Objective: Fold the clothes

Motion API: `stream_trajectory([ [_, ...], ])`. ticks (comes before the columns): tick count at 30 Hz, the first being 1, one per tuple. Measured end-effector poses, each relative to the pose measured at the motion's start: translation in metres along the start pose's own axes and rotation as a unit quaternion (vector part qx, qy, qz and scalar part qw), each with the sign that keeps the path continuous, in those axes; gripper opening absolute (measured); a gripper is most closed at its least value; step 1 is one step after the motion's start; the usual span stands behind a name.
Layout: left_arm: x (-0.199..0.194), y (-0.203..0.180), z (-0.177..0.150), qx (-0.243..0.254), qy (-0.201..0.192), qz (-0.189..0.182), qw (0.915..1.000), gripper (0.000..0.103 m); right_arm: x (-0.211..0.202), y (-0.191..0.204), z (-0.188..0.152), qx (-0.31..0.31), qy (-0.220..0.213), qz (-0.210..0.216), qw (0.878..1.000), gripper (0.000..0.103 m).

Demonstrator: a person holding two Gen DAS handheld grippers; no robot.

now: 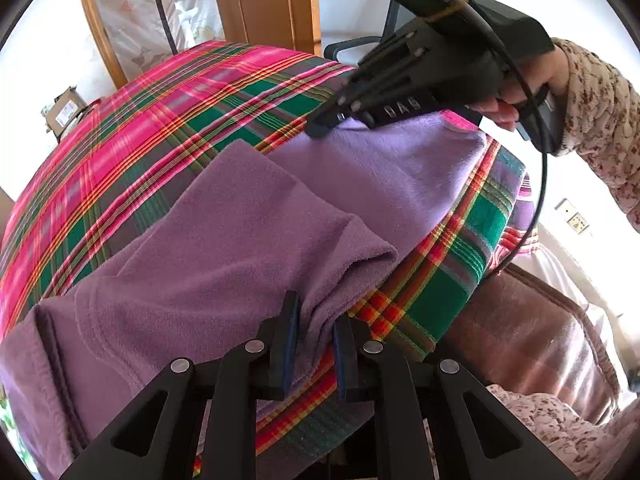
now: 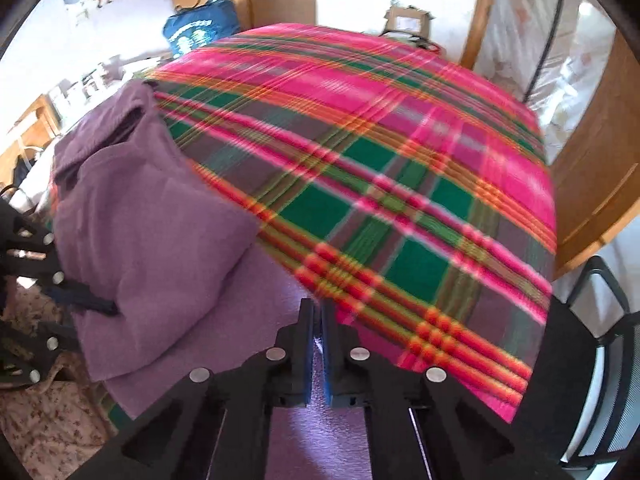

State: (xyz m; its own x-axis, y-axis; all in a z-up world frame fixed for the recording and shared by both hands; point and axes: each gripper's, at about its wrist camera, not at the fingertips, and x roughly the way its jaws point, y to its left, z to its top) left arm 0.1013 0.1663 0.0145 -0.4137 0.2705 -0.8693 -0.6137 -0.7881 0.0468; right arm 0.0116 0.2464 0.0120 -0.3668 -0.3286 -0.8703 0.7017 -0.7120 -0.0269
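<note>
Purple fleece garment (image 1: pixel 240 240) lies on a plaid cloth (image 1: pixel 132 128) of pink, green and orange, along the cloth's near edge, partly folded with one layer doubled over another. The left gripper (image 1: pixel 316 344) has a fold of that fleece between its blue-padded fingers (image 1: pixel 290 344), which stand only a little apart and pinch the fabric. Beyond it and to its right, the right gripper (image 1: pixel 320 128) points down at the far end of the garment, tips on the fleece; a hand (image 1: pixel 532 84) in a flowered sleeve (image 1: pixel 600 120) carries it, and a black cable hangs from it.

From the right gripper's own camera its jaws are pressed together, the blue pads nearly meeting. The fleece (image 2: pixel 160 240) spreads just under and ahead of the right gripper (image 2: pixel 318 352), but the picture is blurred there, so I cannot tell whether any fabric is caught between the pads; it may be only a thin edge. To its left the folded bulk rises in a soft hump, and the left gripper (image 2: pixel 92 300) shows at the frame's edge, mostly cut off.

What lies beneath the plaid cloth is hidden. A brown cushion (image 1: pixel 532 340) sits to the right of the left gripper, below the cloth's edge. A black chair (image 2: pixel 600 320) is half out of frame to the right of the right gripper.
</note>
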Motion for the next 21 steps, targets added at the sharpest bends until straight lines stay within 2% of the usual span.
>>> stream_trajectory([
  [8, 0.000, 0.000, 0.000, -0.003, 0.000, -0.003, 1.0000, 0.014, 0.000, -0.015, -0.004, 0.041, -0.006, -0.049, 0.998, 0.000],
  [10, 0.000, 0.000, 0.000, -0.005, -0.001, -0.009, 0.9999, 0.022, -0.002, -0.014, -0.005, 0.050, -0.006, -0.058, 0.997, 0.000],
  [14, -0.002, 0.001, -0.001, -0.013, -0.006, -0.021, 0.9997, 0.024, -0.013, -0.011, -0.010, 0.066, -0.016, -0.074, 0.995, 0.001],
  [18, -0.007, -0.002, -0.003, -0.009, -0.013, -0.027, 0.9995, 0.025, -0.032, -0.005, -0.024, 0.099, -0.040, -0.078, 0.991, 0.001],
  [21, -0.009, 0.000, -0.004, -0.019, -0.017, -0.041, 0.9988, 0.026, -0.036, -0.003, -0.038, 0.118, -0.031, -0.095, 0.988, 0.006],
])
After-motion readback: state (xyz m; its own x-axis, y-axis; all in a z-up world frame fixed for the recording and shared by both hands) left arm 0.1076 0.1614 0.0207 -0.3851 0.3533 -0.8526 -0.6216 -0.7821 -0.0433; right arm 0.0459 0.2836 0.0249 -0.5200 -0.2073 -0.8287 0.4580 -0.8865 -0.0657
